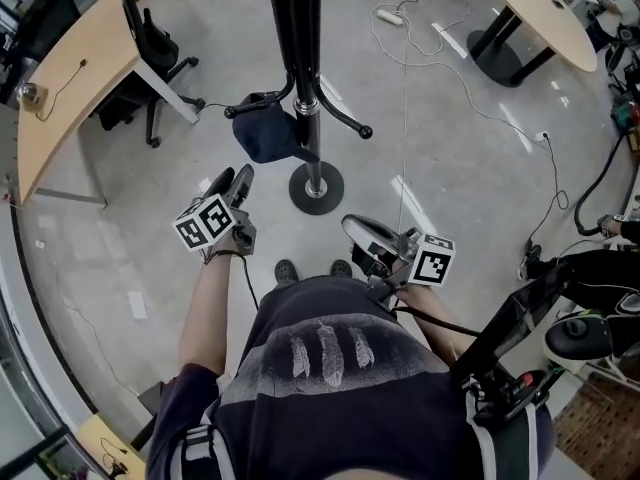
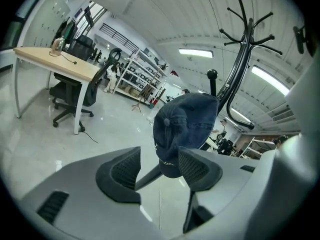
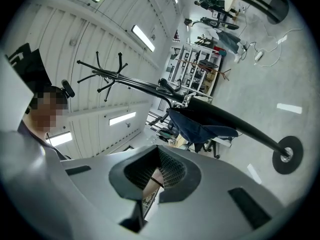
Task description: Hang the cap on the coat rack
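Coat rack (image 1: 297, 28), a black pole on a round base, stands on the polished floor directly in front of the person. The dark blue denim cap (image 1: 265, 136) hangs from one of its lower, ball-tipped hooks, on the side toward the left hand. The left tool (image 2: 159, 170) is released: its jaws stand wide apart with nothing pressed between the pads, and the cap hangs free just beyond them. The right tool (image 3: 159, 171) is clenched on nothing and is held near the person's body, well apart from the rack. By these pictures the hanging looks done, since the cap is carried by the hook alone; what seems left is only to draw the left tool clear. No brand, label or lettering can be read on the cap or rack.
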`<control>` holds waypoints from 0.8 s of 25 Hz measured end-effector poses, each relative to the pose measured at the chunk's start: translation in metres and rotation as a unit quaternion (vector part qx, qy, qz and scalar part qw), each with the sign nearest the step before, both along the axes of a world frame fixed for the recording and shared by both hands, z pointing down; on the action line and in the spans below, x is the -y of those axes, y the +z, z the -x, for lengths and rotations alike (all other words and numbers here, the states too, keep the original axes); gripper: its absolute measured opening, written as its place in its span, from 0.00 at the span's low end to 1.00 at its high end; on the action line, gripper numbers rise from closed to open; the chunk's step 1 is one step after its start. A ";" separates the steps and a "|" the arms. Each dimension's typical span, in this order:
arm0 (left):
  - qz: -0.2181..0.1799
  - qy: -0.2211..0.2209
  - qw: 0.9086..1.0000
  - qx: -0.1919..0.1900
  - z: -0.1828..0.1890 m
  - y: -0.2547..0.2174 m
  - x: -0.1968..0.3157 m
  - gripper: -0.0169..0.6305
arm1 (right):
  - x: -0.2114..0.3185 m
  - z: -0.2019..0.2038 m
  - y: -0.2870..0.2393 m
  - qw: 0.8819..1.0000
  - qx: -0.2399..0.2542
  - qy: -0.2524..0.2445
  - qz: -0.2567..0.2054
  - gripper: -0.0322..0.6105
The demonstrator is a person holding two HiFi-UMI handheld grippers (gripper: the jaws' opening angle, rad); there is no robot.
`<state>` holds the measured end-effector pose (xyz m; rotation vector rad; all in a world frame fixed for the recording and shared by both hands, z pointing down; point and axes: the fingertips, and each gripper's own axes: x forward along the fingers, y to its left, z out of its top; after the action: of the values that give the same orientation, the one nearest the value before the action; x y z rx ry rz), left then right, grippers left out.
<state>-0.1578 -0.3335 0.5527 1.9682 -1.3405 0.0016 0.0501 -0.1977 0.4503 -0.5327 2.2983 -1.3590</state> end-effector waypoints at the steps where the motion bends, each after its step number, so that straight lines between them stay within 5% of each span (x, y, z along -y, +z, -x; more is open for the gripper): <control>1: 0.000 -0.004 1.000 0.000 0.003 0.000 -0.002 0.37 | 0.000 0.001 -0.001 1.000 0.000 -0.002 -0.002 0.06; 11: -0.042 -0.003 0.999 0.018 -0.006 -0.026 -0.008 0.37 | 0.015 -0.015 0.006 1.000 0.001 -0.006 -0.008 0.05; 20: -0.091 -0.006 0.996 -0.017 -0.011 -0.059 -0.020 0.37 | 0.019 -0.011 -0.009 0.999 -0.009 -0.022 -0.038 0.05</control>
<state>-0.1468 -0.3133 0.4939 2.1012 -1.3703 -0.1644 0.0609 -0.2164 0.4411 -0.4740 2.3783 -1.2872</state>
